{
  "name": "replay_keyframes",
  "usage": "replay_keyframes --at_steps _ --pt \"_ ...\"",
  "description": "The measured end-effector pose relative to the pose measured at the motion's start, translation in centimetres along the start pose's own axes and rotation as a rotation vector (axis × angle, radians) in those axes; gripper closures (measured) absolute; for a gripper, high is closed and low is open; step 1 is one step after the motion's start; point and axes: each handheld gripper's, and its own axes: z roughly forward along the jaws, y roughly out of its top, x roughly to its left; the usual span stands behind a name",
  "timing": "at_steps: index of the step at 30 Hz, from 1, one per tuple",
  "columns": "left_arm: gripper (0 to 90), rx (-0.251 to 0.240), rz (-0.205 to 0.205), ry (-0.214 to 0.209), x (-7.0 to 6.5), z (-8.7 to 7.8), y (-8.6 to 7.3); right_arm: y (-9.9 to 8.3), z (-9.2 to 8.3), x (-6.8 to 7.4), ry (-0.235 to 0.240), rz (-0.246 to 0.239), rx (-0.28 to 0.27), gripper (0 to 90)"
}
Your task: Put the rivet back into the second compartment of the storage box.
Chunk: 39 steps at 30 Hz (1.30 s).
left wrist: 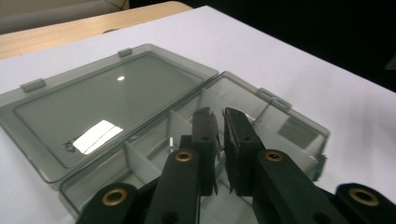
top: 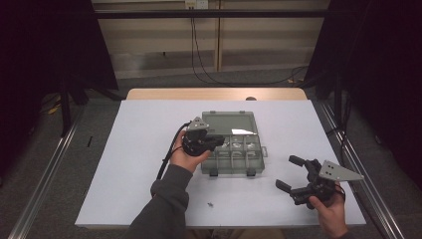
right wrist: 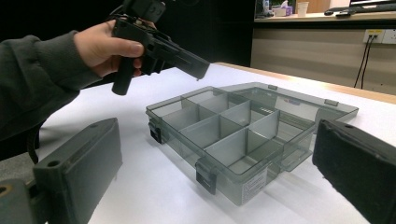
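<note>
1. Nearest the lens in the left gripper view, the two black jaws of the left gripper (left wrist: 218, 114) were seen drawn almost together, with only a thin slit between the pads; whether anything small was pinched there could not be told.
2. Just past and below those jaws, the smoky-grey translucent plastic compartment box (left wrist: 299, 135) was found lying open, its dividers directly under the tips, so the nearest cell lay straight down from the jaws.
3. The box's flat clear lid (left wrist: 93, 102) was folded back flat on the far side.
4. The box's long axis was judged to run across the white table (top: 149, 149), side to side before the person.
5. The right gripper (top: 287, 172) was held well apart, near the table's right front corner, its jaws spread wide and empty; the left hand was clearly the nearer to the box.
6. A tiny dark piece (top: 211, 203) was noted on the table in front of the box.
</note>
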Motion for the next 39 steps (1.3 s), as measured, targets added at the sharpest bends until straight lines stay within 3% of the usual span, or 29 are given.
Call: replay_keyframes --at_steps 14,23,35,39 --pt "83.3 0.040 0.008 0.057 0.6 2.2 0.2 0.0 -0.1 0.0 -0.002 0.002 -0.001 1.1" --pt "83.0 0.036 0.001 0.056 0.8 2.2 0.1 0.0 0.0 0.0 -0.003 0.001 0.002 1.1" --pt "61.7 0.032 0.005 0.036 0.6 1.9 0.1 0.0 -0.1 0.0 -0.001 -0.001 0.002 1.1" --pt "58.2 0.033 -0.003 0.006 0.4 1.4 -0.1 0.0 -0.1 0.0 -0.001 -0.002 0.004 1.1"
